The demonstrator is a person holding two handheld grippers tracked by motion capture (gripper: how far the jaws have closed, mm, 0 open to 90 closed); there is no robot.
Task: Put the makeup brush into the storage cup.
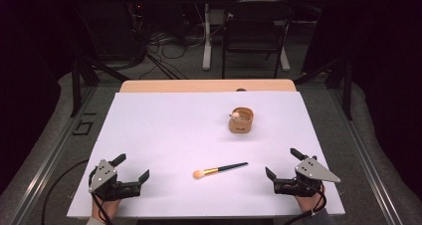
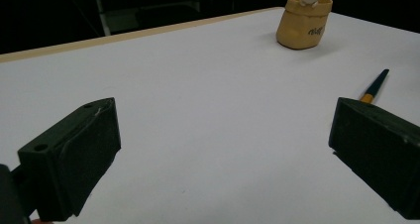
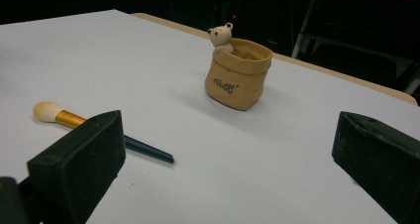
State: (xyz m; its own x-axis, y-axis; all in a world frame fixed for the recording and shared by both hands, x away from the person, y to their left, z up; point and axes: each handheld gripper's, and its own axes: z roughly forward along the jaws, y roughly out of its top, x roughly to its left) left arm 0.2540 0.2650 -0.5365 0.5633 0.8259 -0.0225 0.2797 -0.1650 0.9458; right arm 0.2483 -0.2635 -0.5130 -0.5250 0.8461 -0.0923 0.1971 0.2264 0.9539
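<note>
On the white counter (image 1: 164, 135), a makeup brush (image 1: 219, 170) lay flat near the front edge, between the two grippers and touching neither, its pale bristle head toward the left gripper (image 1: 133, 168) and its dark handle tip toward the right gripper (image 1: 282, 164). A tan sack-shaped pot (image 1: 241, 121) with a small bear figure (image 3: 221, 37) at its rim stood upright farther back, well apart from the brush. Both grippers rested low at the front corners, fingers spread wide with nothing between them. The work appeared to stand at its opening step, nothing yet grasped. The next move probably called for one gripper to reach inward, straddle the thin handle, and close squarely across it.
</note>
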